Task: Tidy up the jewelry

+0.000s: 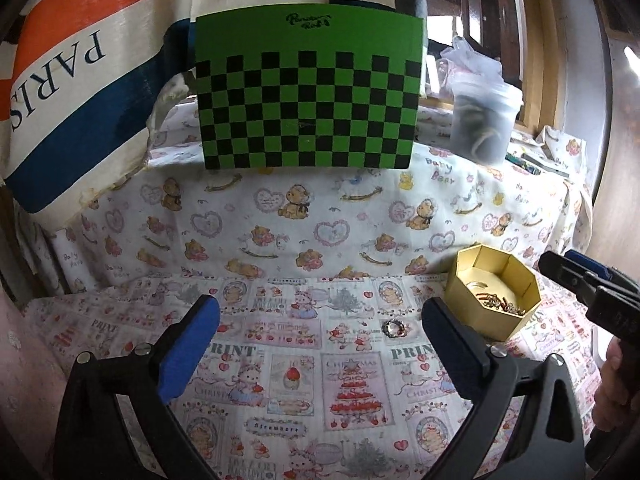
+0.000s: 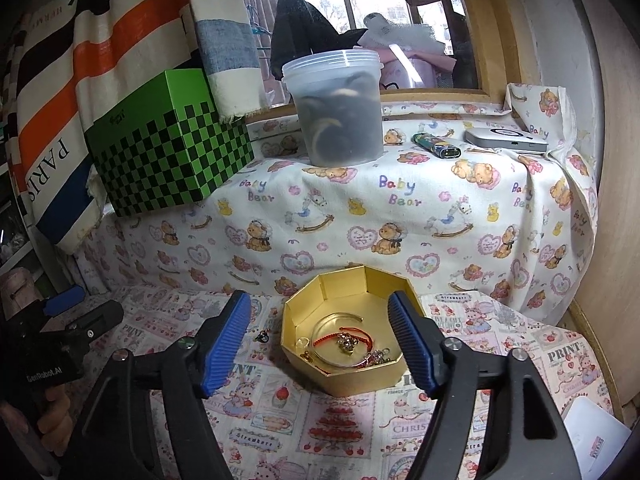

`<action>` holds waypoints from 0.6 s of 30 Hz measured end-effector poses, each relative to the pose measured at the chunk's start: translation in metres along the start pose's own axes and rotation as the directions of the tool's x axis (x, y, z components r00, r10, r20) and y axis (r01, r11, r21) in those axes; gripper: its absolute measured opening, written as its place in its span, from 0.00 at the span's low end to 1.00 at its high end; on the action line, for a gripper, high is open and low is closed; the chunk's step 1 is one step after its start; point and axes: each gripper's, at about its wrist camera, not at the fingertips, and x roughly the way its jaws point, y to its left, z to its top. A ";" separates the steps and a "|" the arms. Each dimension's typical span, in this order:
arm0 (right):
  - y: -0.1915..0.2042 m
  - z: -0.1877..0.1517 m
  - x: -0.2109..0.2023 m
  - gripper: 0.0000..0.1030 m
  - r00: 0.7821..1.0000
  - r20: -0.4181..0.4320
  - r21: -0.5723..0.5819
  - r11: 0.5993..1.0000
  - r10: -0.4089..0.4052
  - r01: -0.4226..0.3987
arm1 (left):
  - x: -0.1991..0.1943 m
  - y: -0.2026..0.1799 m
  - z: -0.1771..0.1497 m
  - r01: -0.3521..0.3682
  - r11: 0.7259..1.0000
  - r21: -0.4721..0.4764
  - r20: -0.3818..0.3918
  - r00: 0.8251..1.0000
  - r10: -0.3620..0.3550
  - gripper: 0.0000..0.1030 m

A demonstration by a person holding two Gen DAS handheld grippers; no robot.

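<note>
Both grippers are being held open, nothing between the fingers: left gripper [image 1: 320, 320] near a beaded ring [image 1: 393, 327] on the printed cloth [image 1: 280, 400], right gripper [image 2: 320, 336] before the gold octagonal box [image 2: 344, 376] holding jewelry [image 2: 348, 344].

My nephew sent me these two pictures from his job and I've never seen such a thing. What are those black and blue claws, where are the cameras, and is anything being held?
No robot here: a person holds a hand-held gripper in each hand, each with a camera looking along its two blue-padded fingers. One picture is from the left hand-held gripper, the other from the right hand-held gripper. Both stand open and hold nothing. On the printed cloth sits a gold octagonal cardboard box with bracelets and chains inside. One small silver ring lies outside the box, ahead of the left gripper. Behind stand a green checkered box and a translucent plastic tub.
</note>
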 end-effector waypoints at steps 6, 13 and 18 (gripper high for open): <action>0.001 -0.001 0.001 0.74 1.000 -0.003 -0.006 1.000 0.000 0.000 | 0.002 0.000 -0.001 0.008 1.000 0.001 -0.007 1.000 -0.007 0.97; 0.004 -0.003 0.003 0.74 1.000 -0.013 -0.012 1.000 0.002 -0.002 | 0.000 0.003 0.001 0.038 0.999 -0.019 -0.008 0.999 -0.038 0.97; 0.004 -0.004 0.004 0.74 1.000 -0.020 -0.008 1.000 0.010 -0.011 | 0.002 0.008 0.002 0.027 0.999 -0.032 -0.013 1.000 -0.028 0.97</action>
